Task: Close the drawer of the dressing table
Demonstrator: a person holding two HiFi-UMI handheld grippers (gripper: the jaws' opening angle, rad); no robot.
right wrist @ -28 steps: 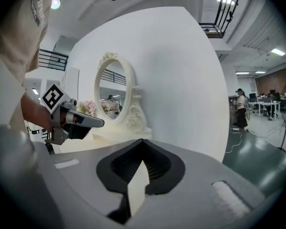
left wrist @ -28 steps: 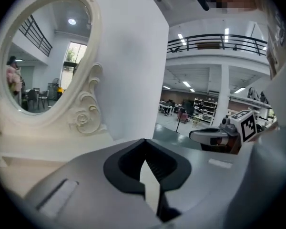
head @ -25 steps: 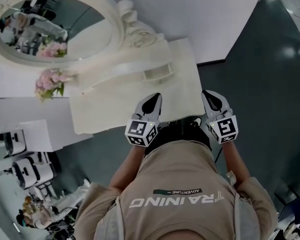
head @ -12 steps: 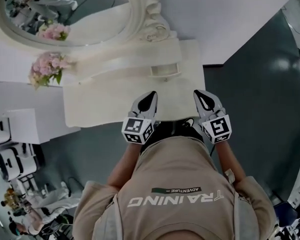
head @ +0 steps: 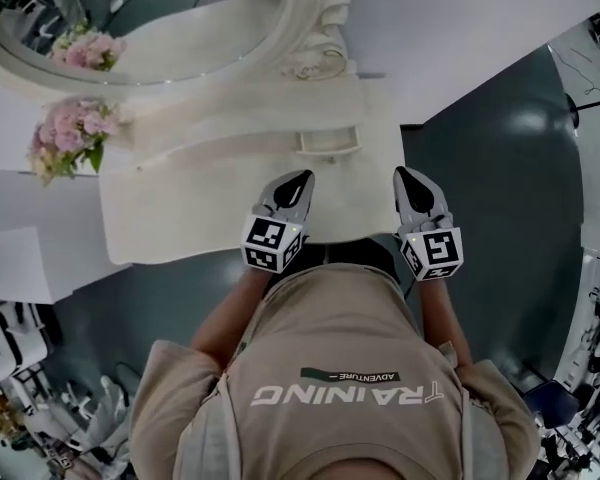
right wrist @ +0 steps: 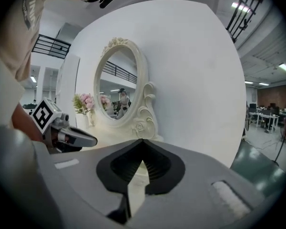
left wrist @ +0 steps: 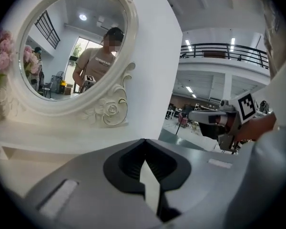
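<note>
Head view from above: a person in a tan shirt stands at a cream dressing table (head: 210,198) filling the centre and upper left of the frame. Its oval mirror (head: 180,38) is along the top edge and pink flowers (head: 65,133) are at far left. Over the last second the table has swung squarer to the person. The dark strip between its near edge and the shirt has narrowed. That suggests the drawer is mostly or fully pushed in. The drawer itself is hidden under the tabletop, at lower centre between the grippers, so its look cannot be told. The left gripper (head: 298,183) and right gripper (head: 406,178) hover over the near edge, each with jaws closed together on nothing.
</note>
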